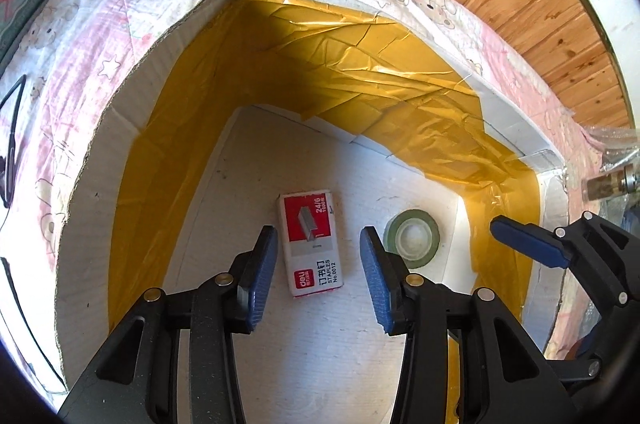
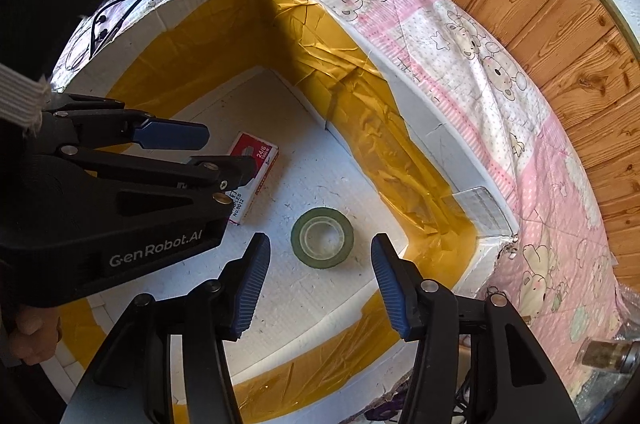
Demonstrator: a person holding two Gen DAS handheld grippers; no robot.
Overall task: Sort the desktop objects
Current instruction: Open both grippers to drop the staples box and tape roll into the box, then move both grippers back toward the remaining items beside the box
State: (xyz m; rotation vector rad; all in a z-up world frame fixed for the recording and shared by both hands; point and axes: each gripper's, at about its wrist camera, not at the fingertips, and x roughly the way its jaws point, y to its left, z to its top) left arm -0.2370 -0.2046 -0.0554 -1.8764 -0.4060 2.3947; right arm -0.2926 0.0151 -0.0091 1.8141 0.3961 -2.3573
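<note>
Only the right wrist view shows the person's hand (image 2: 34,338). Both grippers, left gripper (image 1: 318,266) over the red-and-white cardboard staple box (image 1: 310,244) and right gripper (image 2: 320,280) over the green tape roll (image 2: 322,238), hold fingers wide apart, empty.

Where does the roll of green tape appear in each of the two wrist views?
Left wrist view: the roll of green tape lies lower right of centre, partly behind the left gripper.
Right wrist view: it lies at centre, just ahead of the right gripper.
Shared landmark: the red staples box to its left.
</note>
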